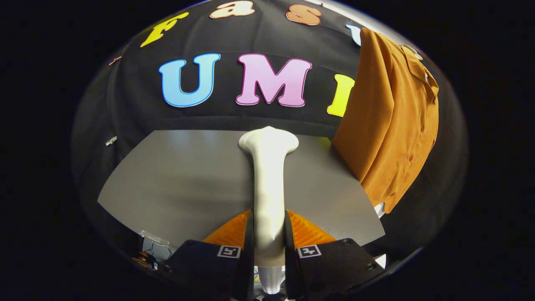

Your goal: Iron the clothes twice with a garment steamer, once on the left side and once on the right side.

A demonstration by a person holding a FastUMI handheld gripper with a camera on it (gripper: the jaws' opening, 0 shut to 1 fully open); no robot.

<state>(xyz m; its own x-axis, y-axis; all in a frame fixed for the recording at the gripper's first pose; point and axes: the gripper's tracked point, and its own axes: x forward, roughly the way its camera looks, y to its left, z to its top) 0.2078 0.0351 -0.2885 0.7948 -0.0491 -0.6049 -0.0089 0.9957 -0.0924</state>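
Observation:
A white garment steamer [269, 179] stands between my fingers, its handle running forward and its wide head pointing away over the grey table [175, 179]. My gripper [269, 228] is shut on the steamer's handle, both fingers pressed against its sides. An orange button-up shirt [393, 121] hangs to the right of the steamer, beyond the fingers, its buttoned front edge facing right and its lower hem reaching down past the table's right side. The steamer's head is left of the shirt and apart from it.
The booth's black cloth wall [125, 104] rises behind the table. A small clear object [154, 240] with cables lies off the table's near left edge, beside the left finger.

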